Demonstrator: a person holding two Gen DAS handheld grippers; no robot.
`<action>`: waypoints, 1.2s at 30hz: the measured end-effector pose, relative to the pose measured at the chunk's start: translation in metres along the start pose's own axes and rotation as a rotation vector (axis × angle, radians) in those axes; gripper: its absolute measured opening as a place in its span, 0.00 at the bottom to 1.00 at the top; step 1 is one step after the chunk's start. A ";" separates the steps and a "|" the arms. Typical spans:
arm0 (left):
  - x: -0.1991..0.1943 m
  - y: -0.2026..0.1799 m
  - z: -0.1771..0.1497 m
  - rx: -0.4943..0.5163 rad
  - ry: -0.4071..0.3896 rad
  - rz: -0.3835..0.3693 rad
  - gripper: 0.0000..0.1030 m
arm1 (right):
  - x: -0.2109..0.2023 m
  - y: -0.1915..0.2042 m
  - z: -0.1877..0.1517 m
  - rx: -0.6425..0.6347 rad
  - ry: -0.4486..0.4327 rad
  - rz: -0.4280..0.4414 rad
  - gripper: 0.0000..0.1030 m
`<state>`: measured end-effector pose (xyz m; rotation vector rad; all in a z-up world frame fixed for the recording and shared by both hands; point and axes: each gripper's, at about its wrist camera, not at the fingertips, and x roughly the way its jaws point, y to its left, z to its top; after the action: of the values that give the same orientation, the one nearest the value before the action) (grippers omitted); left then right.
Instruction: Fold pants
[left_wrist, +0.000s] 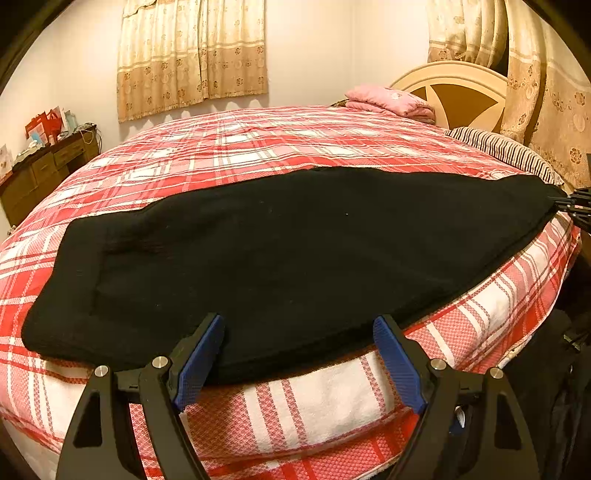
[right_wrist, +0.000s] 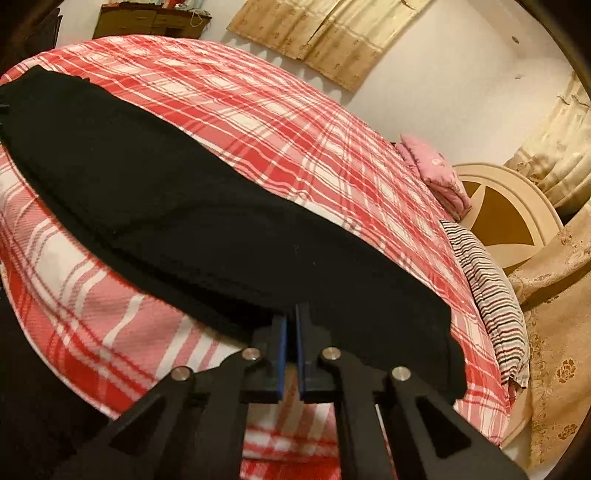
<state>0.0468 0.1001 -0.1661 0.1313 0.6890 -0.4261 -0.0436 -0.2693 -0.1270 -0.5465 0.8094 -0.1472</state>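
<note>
Right gripper (right_wrist: 291, 325) clamped tight on the near hem of the black pants (right_wrist: 192, 206), pads together at bottom centre of its view with a pinch of dark fabric between them. Left gripper (left_wrist: 299, 347) spread wide, blue pads either side of the near edge at lower centre of its own frame, hovering right at the cloth but holding nothing. Pants lying flat across the red plaid bedspread (left_wrist: 229, 140), long axis running left to right through the left view, one rounded end at far left, the other stretching to the right edge where the tip of the right gripper shows, biting the corner. So both tools sitting on the same long near edge, right one at the end, left one closer to mid-length. Looks already doubled leg on leg, judging by the stacked layers along the near hem. Next fold probably means carrying the pinched right end across toward the far-left end. Pink pillow (left_wrist: 391, 101) and striped pillow (left_wrist: 506, 149) well clear, upper right.
</note>
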 end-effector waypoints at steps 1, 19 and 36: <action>0.000 0.000 0.000 0.001 0.000 0.000 0.81 | -0.005 -0.001 -0.002 0.005 -0.004 -0.006 0.05; -0.007 0.007 0.005 -0.018 -0.028 0.054 0.81 | -0.021 -0.063 -0.011 0.312 -0.053 0.087 0.53; -0.015 0.060 0.011 -0.078 -0.043 0.303 0.81 | 0.016 -0.135 -0.033 0.689 -0.016 0.128 0.63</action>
<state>0.0684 0.1566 -0.1490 0.1497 0.6298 -0.1106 -0.0456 -0.4030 -0.0856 0.1532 0.7194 -0.2883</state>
